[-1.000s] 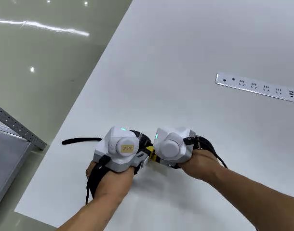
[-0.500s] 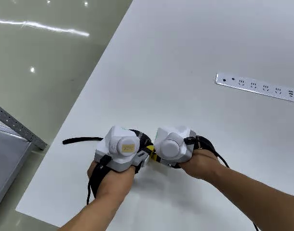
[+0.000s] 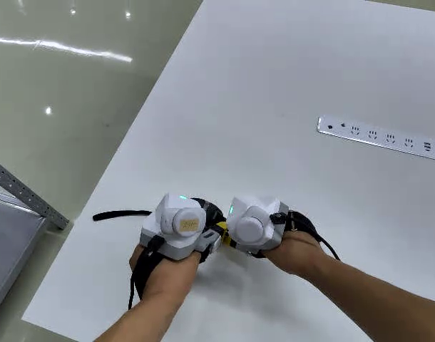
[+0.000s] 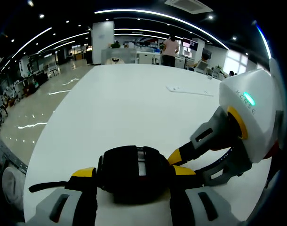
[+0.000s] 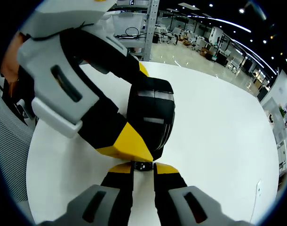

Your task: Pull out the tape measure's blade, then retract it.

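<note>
A black tape measure (image 4: 134, 165) lies on the white table (image 3: 274, 107) near its front left corner. My left gripper (image 4: 134, 175) is shut on its case, one yellow-tipped finger on each side. My right gripper (image 5: 143, 167) points at the case (image 5: 153, 113) from the right and is shut on the small metal end tab (image 5: 142, 165) at the case mouth. No length of blade shows between tab and case. In the head view the left gripper (image 3: 180, 226) and right gripper (image 3: 252, 224) sit side by side, almost touching, hiding most of the tape measure.
A black strap (image 3: 121, 214) trails left from the grippers toward the table's left edge. A white power strip (image 3: 378, 135) lies far right. A metal rack (image 3: 25, 194) stands on the floor to the left. People stand far off beyond the table (image 4: 171, 46).
</note>
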A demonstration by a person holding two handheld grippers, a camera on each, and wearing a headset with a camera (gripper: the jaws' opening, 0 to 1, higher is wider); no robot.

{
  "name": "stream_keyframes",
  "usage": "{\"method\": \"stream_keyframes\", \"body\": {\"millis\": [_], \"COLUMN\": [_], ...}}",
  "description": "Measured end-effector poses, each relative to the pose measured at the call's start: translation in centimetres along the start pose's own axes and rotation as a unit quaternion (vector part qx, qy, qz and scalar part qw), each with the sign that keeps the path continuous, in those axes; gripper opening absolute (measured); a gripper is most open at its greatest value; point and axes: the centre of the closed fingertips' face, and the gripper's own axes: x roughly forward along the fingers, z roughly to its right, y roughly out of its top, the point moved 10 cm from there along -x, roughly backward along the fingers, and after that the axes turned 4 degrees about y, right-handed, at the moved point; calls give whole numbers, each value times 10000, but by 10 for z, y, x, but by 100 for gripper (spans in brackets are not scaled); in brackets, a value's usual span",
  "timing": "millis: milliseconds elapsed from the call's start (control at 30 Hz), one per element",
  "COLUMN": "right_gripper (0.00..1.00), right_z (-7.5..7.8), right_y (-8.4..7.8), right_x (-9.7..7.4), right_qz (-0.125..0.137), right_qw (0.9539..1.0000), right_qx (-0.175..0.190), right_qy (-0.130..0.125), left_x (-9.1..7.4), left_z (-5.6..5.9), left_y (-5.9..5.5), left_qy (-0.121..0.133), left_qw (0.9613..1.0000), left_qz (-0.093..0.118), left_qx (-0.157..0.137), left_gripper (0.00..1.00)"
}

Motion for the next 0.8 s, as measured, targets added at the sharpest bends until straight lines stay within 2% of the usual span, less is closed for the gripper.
{"method": "stream_keyframes", "body": {"millis": [133, 400, 533, 800], "right_gripper": [16, 18, 22, 30], "right_z": [-1, -2, -4, -9], "right_y": [-1, -7, -12, -10], "right_x": [0, -5, -9, -17], "right_qz": [19, -63, 20, 165], "right_qw": [10000, 9993, 9983, 9958], "right_qx": [76, 326, 547, 873], "right_qy": [-53, -158, -177, -237], "left_x": [0, -3, -4, -7], "left_z": [1, 1, 3, 4], "left_y": [-3, 0, 4, 6], "left_qy": [11, -43, -77, -73], "left_qw": [9999, 9999, 9998, 9997], "left_qz": [-8, 13, 48, 35], "left_qx": [116, 104, 163, 228], "left_gripper": [60, 61, 64, 69]}}
